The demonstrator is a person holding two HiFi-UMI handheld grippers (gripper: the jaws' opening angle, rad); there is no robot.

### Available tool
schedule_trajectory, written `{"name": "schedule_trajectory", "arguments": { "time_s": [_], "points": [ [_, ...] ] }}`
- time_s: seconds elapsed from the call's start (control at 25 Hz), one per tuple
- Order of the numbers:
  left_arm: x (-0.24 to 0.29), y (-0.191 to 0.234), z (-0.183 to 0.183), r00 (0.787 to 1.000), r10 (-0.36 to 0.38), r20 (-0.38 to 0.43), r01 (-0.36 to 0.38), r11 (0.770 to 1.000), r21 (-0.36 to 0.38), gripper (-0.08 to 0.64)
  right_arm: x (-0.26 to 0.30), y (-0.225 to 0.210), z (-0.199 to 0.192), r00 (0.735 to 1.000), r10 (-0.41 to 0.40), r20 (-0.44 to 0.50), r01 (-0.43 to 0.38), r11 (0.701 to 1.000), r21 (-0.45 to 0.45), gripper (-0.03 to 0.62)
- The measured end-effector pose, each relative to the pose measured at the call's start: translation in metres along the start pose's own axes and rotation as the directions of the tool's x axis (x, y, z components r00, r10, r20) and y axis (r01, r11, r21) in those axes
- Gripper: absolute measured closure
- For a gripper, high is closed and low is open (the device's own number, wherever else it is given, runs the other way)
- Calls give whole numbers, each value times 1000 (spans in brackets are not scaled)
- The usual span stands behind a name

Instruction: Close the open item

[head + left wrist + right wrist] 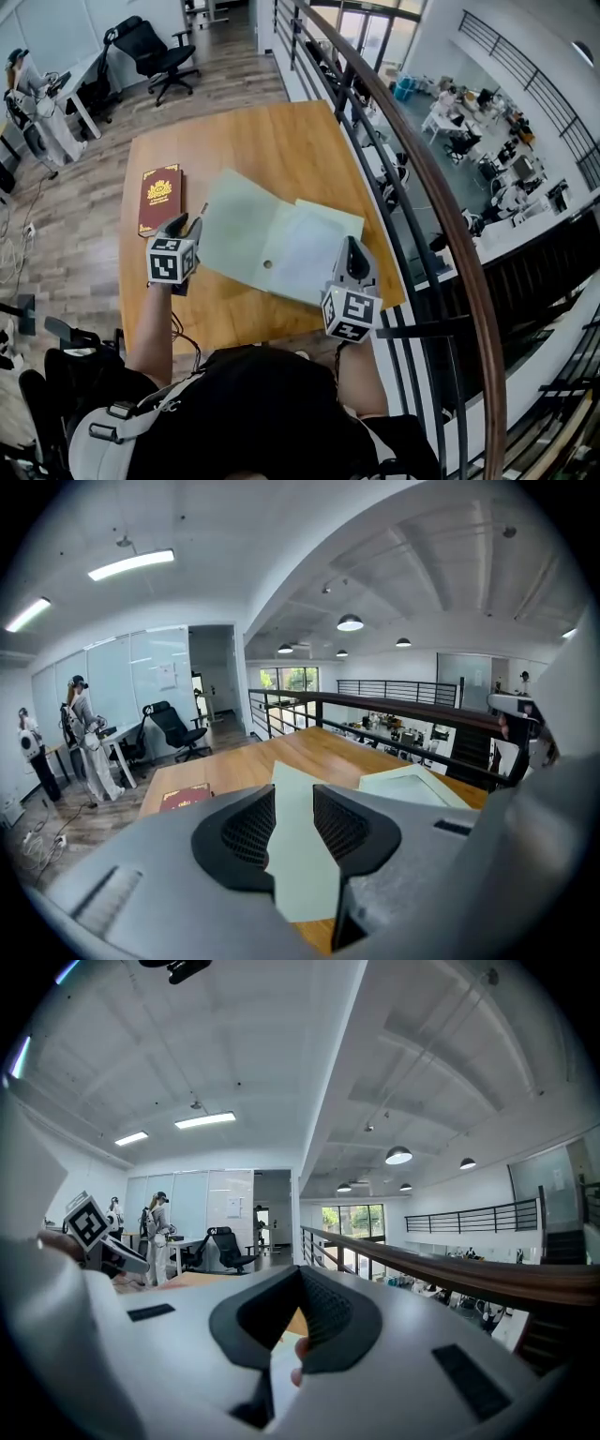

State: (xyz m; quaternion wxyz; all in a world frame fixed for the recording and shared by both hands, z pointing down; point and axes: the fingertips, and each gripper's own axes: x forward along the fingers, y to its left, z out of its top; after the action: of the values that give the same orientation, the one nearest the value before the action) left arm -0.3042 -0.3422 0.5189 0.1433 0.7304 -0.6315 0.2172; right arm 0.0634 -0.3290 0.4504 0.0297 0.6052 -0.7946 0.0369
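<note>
A pale green folder (267,246) lies open and flat on the wooden table (281,141), with a small round snap near its middle. My left gripper (189,223) is at the folder's left edge and open. The left gripper view shows the left flap (300,874) in the gap between my left gripper's (293,822) dark pads, which do not press on it. My right gripper (352,246) is shut, its tip over the folder's right side. In the right gripper view my right gripper's (298,1283) jaws meet, and I cannot tell whether they pinch the sheet.
A dark red book (159,197) lies on the table left of the folder. A metal railing with a wooden handrail (394,187) runs along the table's right side, with a drop beyond. An office chair (155,52) and desks stand far behind. People stand at the far left (80,724).
</note>
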Motion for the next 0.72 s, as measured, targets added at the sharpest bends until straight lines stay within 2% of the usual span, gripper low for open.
{"name": "schedule_trajectory", "arguments": {
  "time_s": [0.16,0.32,0.44,0.56,0.72],
  "points": [
    [24,25,-21,993,-43,-108,41,999,-25,449,-7,-3,-17,999,-22,-36,22,1000,-9,594],
    [45,38,-39,963,-109,-247,116,993,13,448,-15,-9,-30,996,-56,-64,56,998,-14,594],
    [60,49,-48,944,-131,-304,141,990,12,448,-20,-14,-34,994,-81,-75,80,997,-15,594],
    [77,53,-56,922,-203,-328,193,979,-65,440,-24,-14,-38,991,-97,-89,96,995,-17,594],
    [95,55,-67,893,-319,-317,256,940,-224,434,-29,-11,-47,988,-114,-108,113,993,-20,594]
  ]
}}
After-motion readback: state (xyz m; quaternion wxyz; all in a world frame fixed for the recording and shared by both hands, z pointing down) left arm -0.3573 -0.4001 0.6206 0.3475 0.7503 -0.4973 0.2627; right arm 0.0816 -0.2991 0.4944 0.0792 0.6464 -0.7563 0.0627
